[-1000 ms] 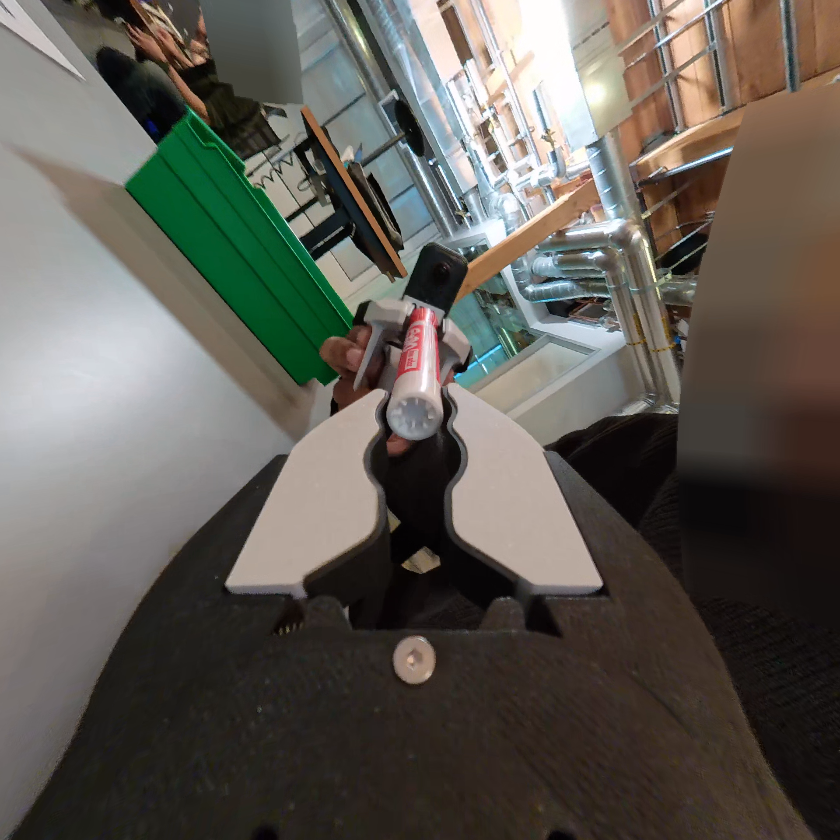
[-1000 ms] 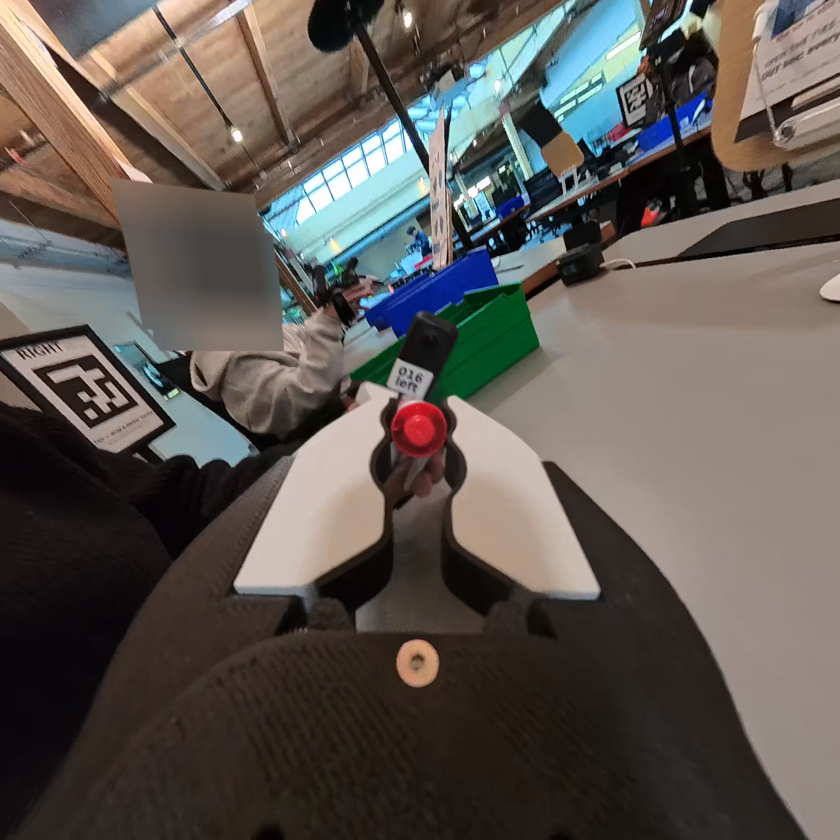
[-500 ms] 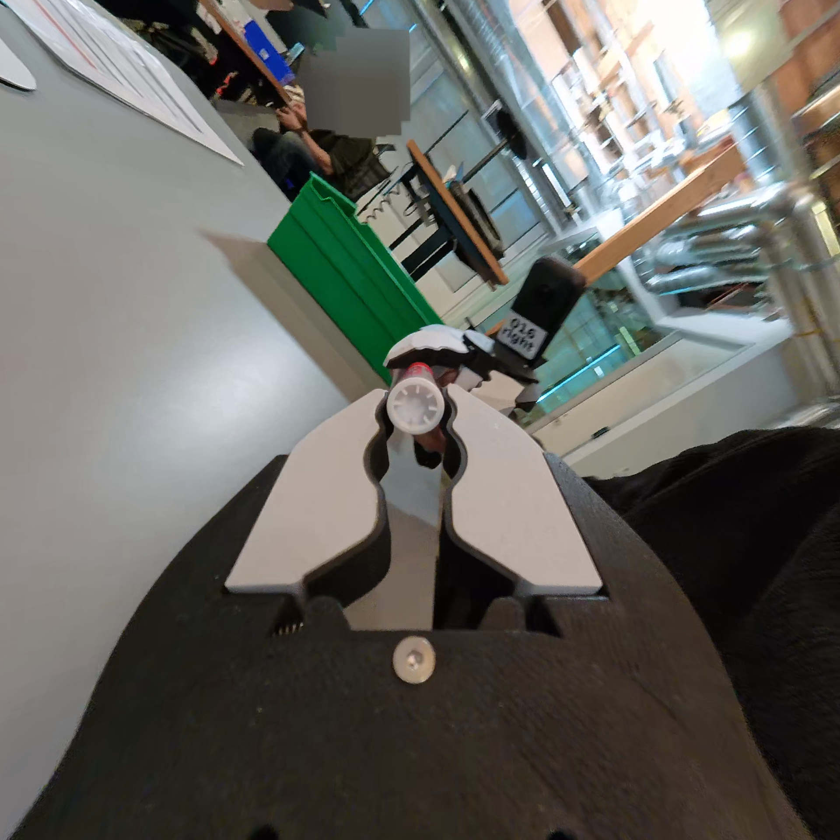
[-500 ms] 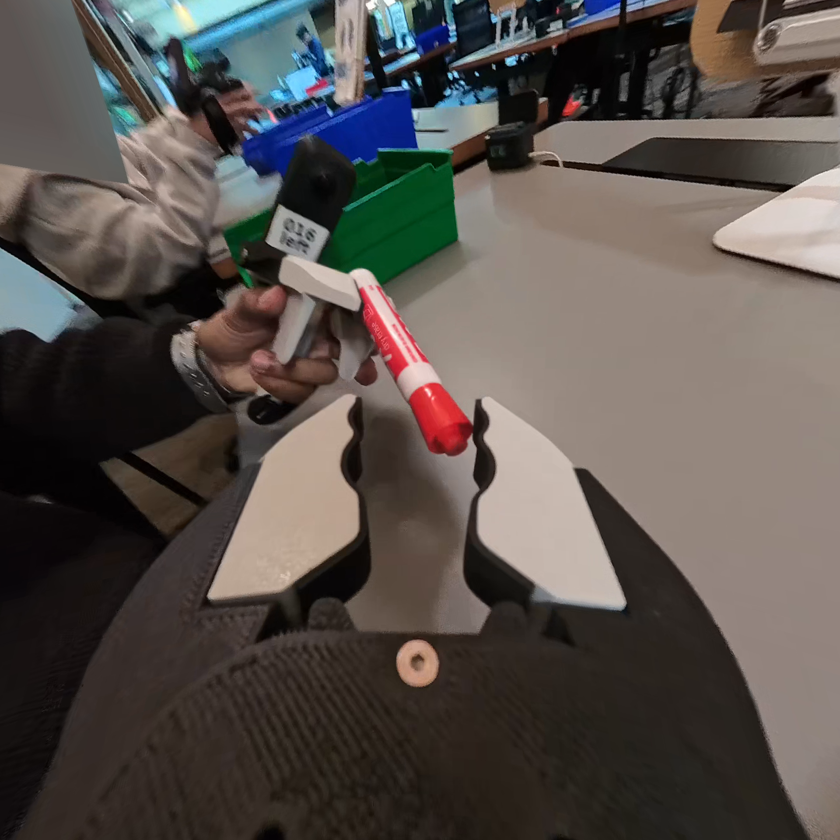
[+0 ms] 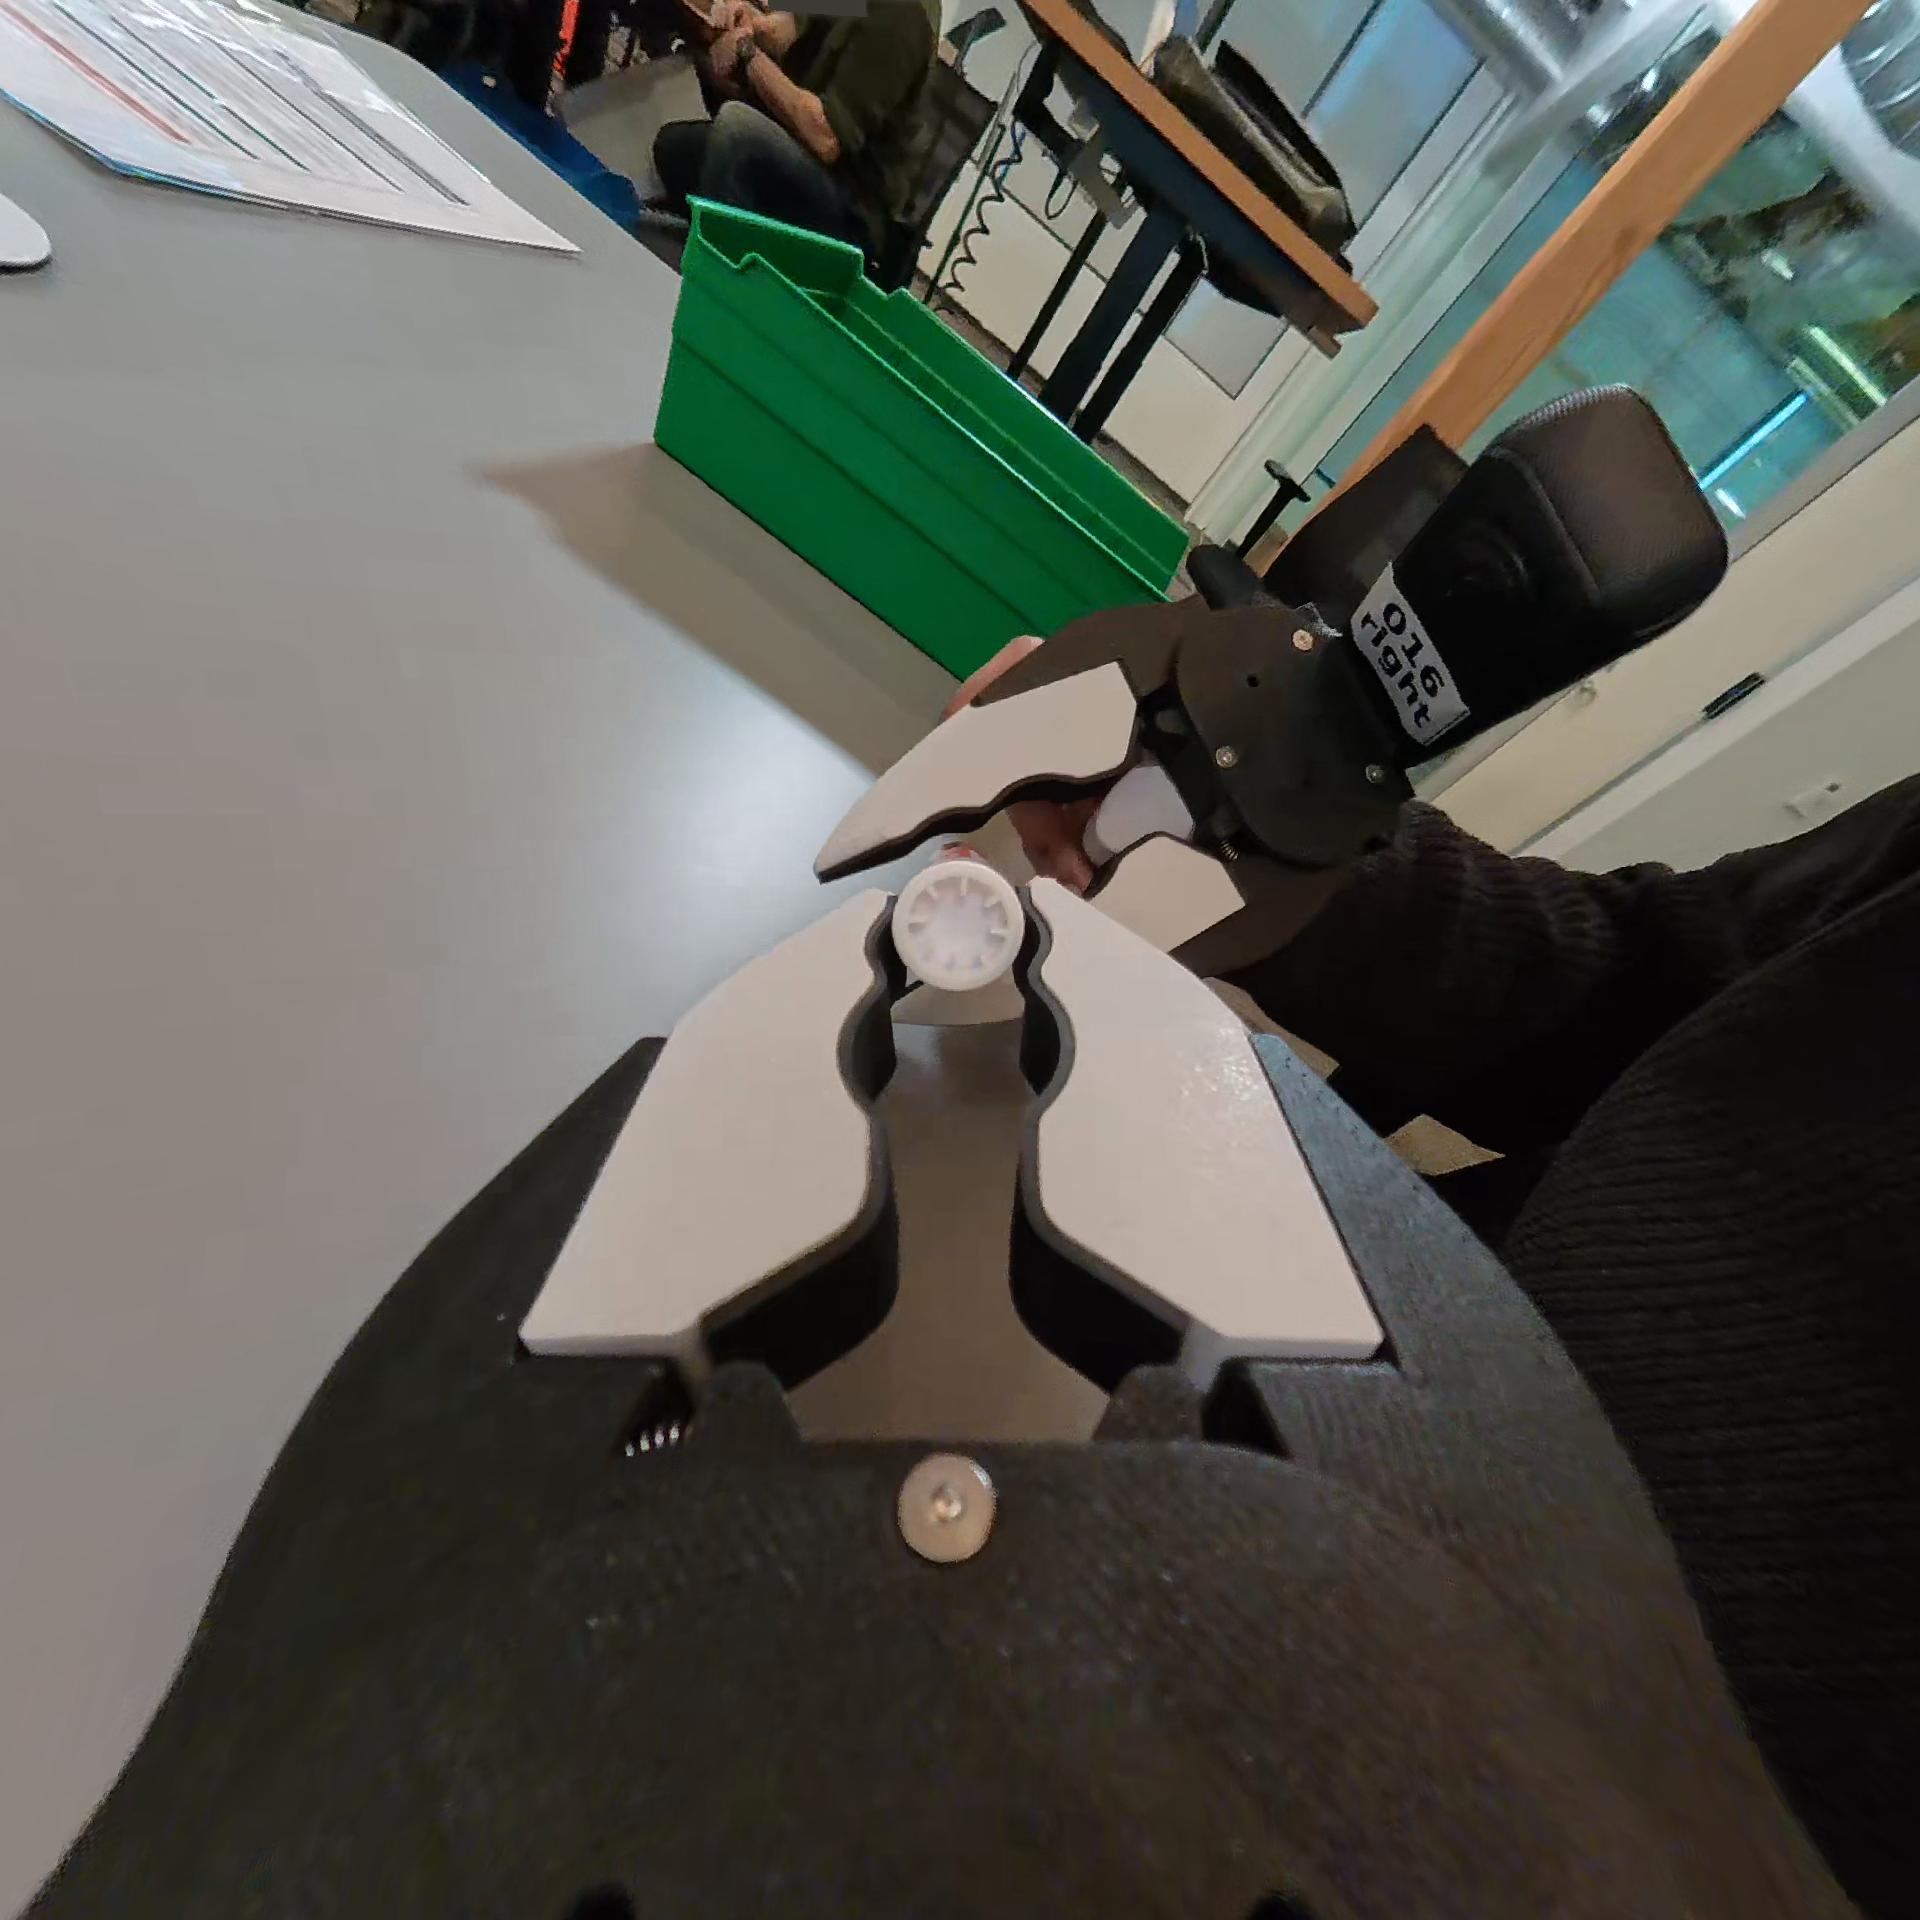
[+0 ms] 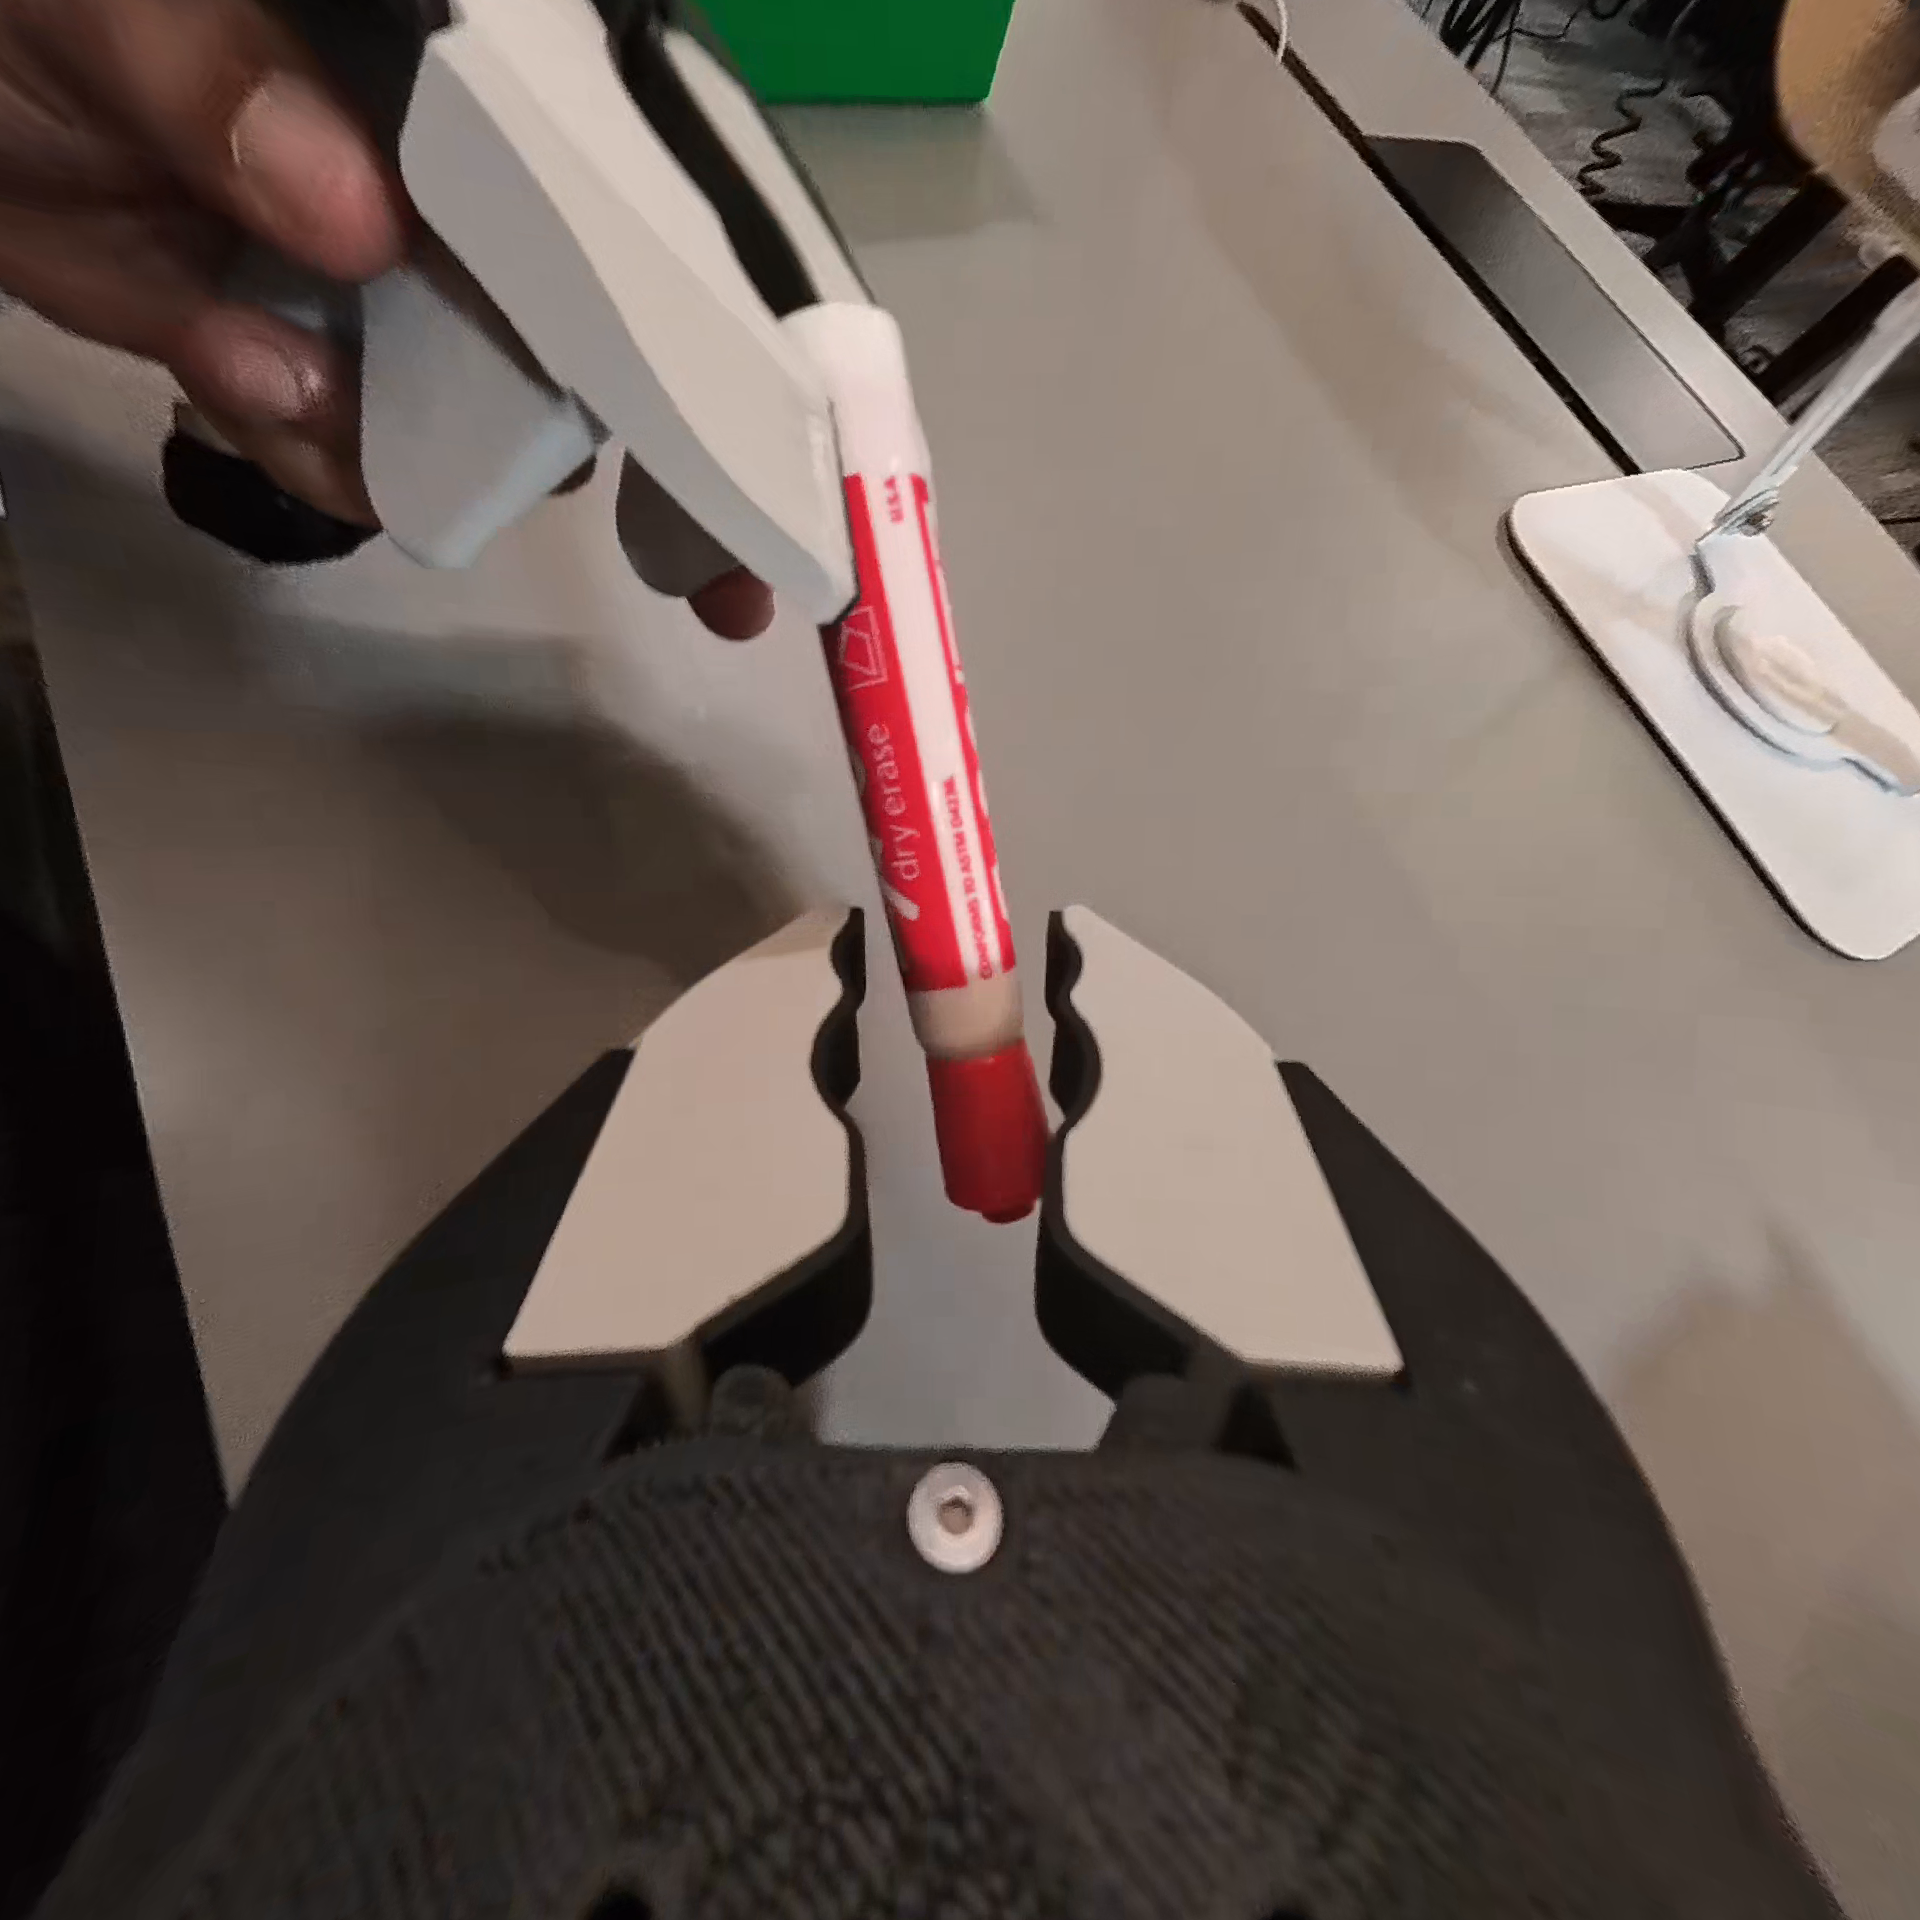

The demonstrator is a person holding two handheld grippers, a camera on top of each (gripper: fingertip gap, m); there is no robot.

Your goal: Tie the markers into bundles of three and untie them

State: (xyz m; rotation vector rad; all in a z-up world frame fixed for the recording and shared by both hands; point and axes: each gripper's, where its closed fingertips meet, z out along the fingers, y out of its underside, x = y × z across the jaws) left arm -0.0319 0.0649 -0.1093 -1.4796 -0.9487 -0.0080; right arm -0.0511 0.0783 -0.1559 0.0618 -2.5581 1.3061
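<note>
Marker [image 6: 925, 790], white with a red cap, hangs over the grey counter [image 6: 1247, 520]: left claw [image 5: 958, 925] pinches its white end, while right claw [image 6: 954, 935] stands spread around the cap; green bin [image 5: 883, 457] beyond.

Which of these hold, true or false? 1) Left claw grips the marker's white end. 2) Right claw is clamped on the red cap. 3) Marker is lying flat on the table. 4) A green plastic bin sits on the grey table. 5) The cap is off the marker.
1) True: the left claw is shut on the white butt end of the red-and-white dry-erase marker.
2) False: the right claw is open; the red cap sits between its fingers.
3) False: it is held above the grey table.
4) True: green plastic bin.
5) False: the cap is on.
</note>
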